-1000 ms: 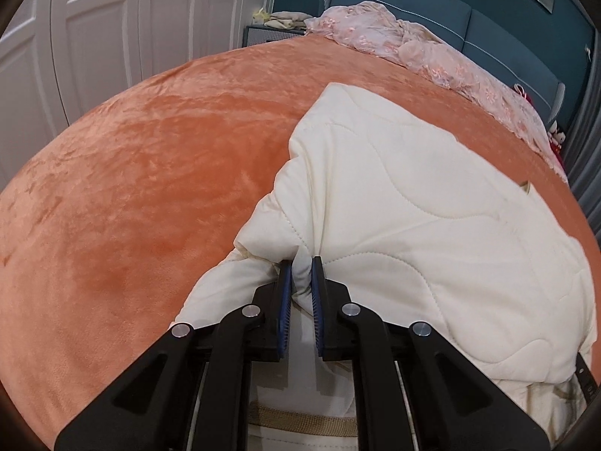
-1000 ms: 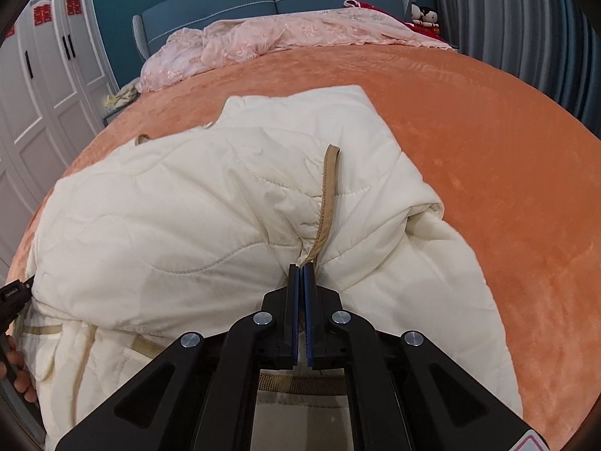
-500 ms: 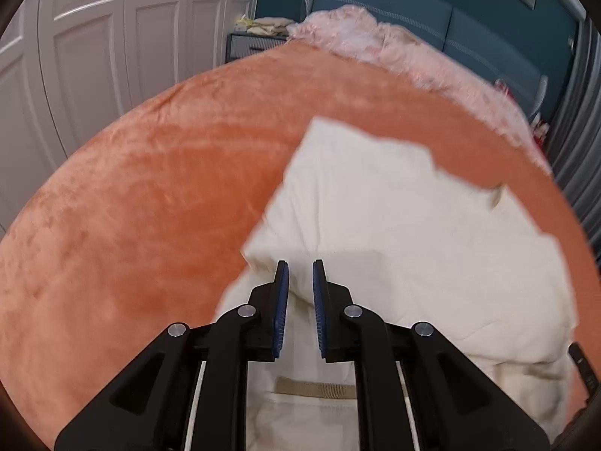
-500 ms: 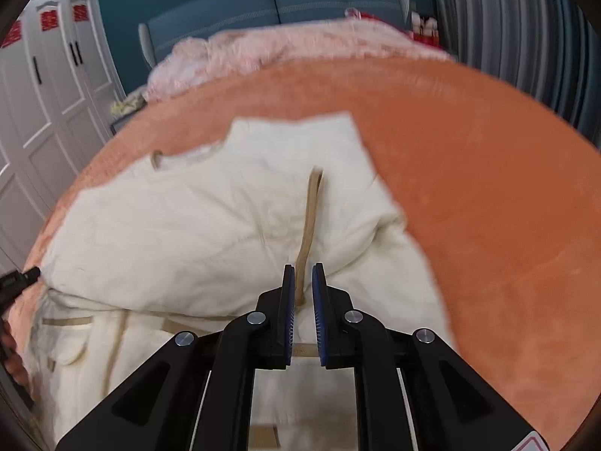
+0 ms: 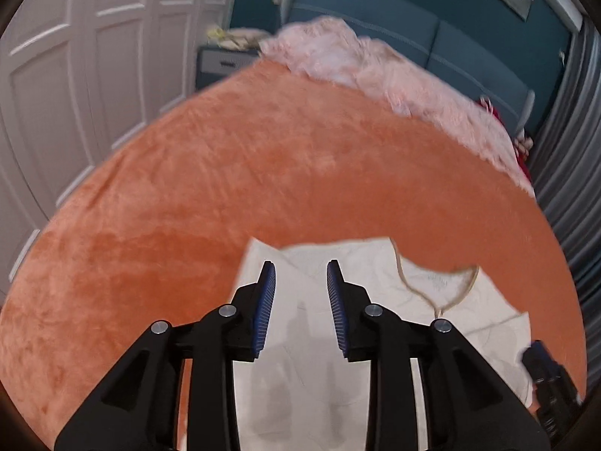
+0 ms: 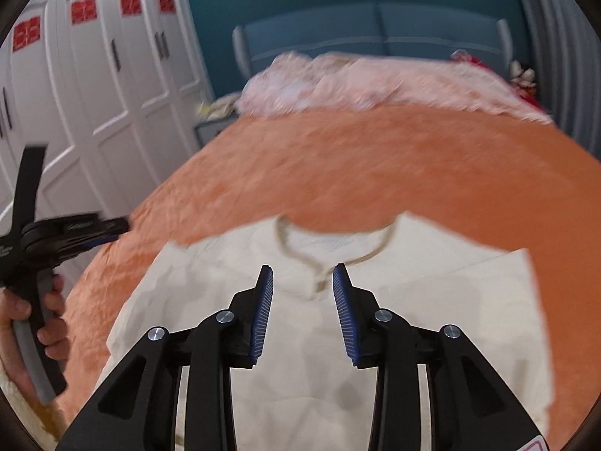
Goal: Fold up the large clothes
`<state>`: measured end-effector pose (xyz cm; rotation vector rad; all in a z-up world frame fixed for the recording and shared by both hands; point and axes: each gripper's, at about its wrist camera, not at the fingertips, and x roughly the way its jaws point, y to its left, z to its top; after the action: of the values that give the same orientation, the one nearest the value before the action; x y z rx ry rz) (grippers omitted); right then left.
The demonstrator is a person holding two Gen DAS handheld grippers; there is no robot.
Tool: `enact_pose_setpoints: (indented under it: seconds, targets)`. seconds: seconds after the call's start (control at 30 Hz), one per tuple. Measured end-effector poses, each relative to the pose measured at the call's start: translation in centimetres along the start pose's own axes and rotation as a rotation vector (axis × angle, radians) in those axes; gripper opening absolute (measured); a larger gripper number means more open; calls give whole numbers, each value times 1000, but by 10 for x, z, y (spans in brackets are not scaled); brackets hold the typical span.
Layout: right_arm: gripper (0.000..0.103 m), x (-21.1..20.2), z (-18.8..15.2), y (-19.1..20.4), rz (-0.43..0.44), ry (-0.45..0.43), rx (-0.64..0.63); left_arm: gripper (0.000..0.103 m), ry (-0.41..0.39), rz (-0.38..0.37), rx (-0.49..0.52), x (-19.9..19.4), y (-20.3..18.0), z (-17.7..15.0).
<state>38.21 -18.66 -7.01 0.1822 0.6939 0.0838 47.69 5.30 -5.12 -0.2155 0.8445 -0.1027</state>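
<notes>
Jacket point(image 6: 375, 338) lies folded flat on bed point(image 6: 375, 158); left gripper point(image 5: 300, 300) and right gripper point(image 6: 302, 300) opening, empty; further folds possibly remain

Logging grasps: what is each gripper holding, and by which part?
Nothing. Left gripper and right gripper jaws are opening, empty, above the garment.

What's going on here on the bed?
A person is folding a cream jacket on an orange blanket, with a claw in each hand. The jacket lies flat, neckline toward the headboard. The left claw and right claw hang above it, their jaws opening with nothing between them. The left hand shows at the edge of the right camera's view. A pink cover is bunched at the head of the bed.
</notes>
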Motion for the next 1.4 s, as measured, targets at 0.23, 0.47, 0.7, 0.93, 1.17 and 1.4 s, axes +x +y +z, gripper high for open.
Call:
enact_pose_setpoints:
  seconds: [0.23, 0.47, 0.7, 0.93, 1.17, 1.4]
  targets:
    - [25, 44, -52, 5, -40, 150, 29, 26, 149, 10, 40, 53, -5, -57]
    - [21, 55, -84, 7, -112, 145, -30, 27, 53, 81, 127, 63, -12, -98]
    - [21, 63, -90, 11, -146, 114, -66, 27, -21, 115, 161, 68, -16, -112]
    - [21, 64, -95, 17, -184, 87, -99, 27, -55, 143, 184, 68, -20, -117]
    - [21, 66, -97, 22, -207, 68, -116, 27, -80, 154, 191, 69, -22, -121]
    - [21, 68, -99, 23, -217, 52, -121, 27, -100, 161, 194, 70, -23, -124]
